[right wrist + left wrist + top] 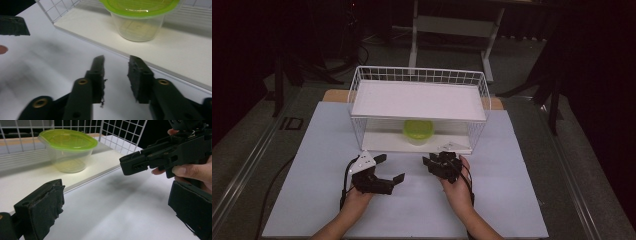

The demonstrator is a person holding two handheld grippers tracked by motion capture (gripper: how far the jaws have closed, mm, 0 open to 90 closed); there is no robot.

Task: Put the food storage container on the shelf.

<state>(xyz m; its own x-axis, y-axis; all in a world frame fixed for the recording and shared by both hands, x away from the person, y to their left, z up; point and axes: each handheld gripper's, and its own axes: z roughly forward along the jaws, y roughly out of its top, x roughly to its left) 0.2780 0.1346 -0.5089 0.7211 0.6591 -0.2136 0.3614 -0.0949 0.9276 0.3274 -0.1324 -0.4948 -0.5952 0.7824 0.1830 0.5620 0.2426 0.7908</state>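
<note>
The tabletop (pixel 312 200) is wide, pale and bare at the person's side, which leaves both hands free room to work in front of the rack. The white wire rack (pixel 419 75) stands at the middle of it, toward the far side, with its open front turned to the person; that way the lower shelf (pixel 382 141) can be reached straight in without lifting anything over the mesh. A flat upper shelf (pixel 419 100) roofs it, so anything below has to come out forward rather than up.

On the lower shelf, about the middle and set back from the front edge, stands the clear plastic container (pixel 418 134) with its green lid (pixel 67 138) on, upright and untouched.

The left claw (pixel 384 170) hovers over the tabletop just in front of the rack's left half, jaws spread wide and holding nothing, probably waiting its turn. The right claw (pixel 432 162) sits near the shelf's front edge, pointed toward the container; its jaws stand partly apart with only air between the worn pads (pixel 136 77). That gap looks too narrow for the container's body, so I judge it must widen before closing in, or take the lid's rim instead.
</note>
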